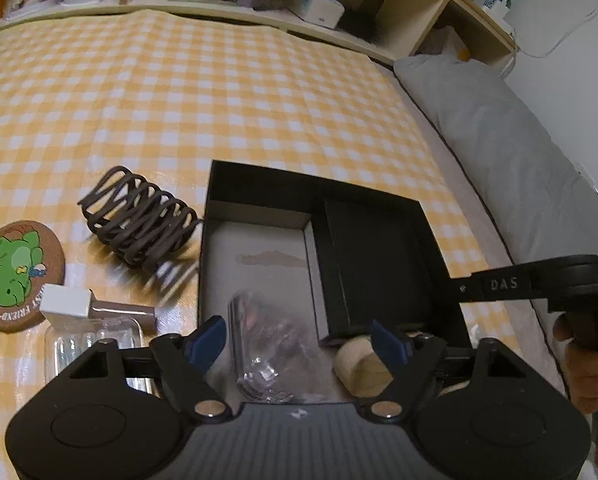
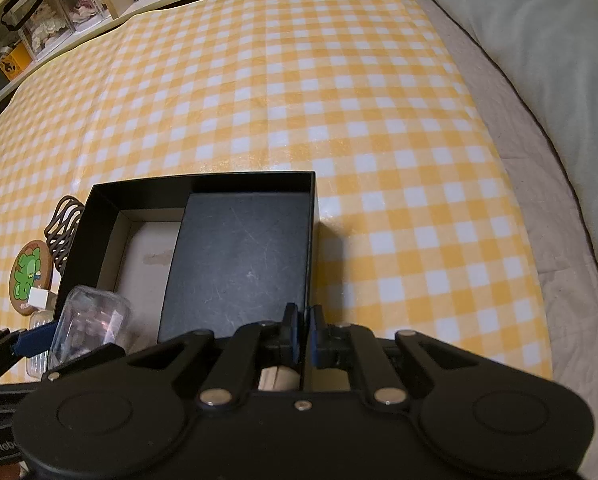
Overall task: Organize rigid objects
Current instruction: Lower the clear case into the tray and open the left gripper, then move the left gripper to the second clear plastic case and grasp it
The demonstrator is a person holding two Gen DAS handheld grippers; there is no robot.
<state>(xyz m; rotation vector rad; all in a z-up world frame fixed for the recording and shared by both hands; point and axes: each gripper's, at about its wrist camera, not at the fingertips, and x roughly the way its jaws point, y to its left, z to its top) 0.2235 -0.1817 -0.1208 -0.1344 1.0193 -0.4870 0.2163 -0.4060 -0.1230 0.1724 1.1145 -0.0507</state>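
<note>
Inside the black box (image 1: 259,184), at its near left, a clear plastic jar (image 1: 265,356) lies between the spread blue pads of the left gripper (image 1: 299,344), which is released and does not press it. The right gripper (image 2: 303,336) is clamped on the box's near wall, steadying it. A wooden cylinder (image 1: 359,364) sits beside the jar. The left gripper should be withdrawn straight upward, so that neither is disturbed. A coiled brown holder (image 1: 139,220) and a coaster (image 1: 15,272) remain outside on the checked cloth (image 1: 219,92).
</note>
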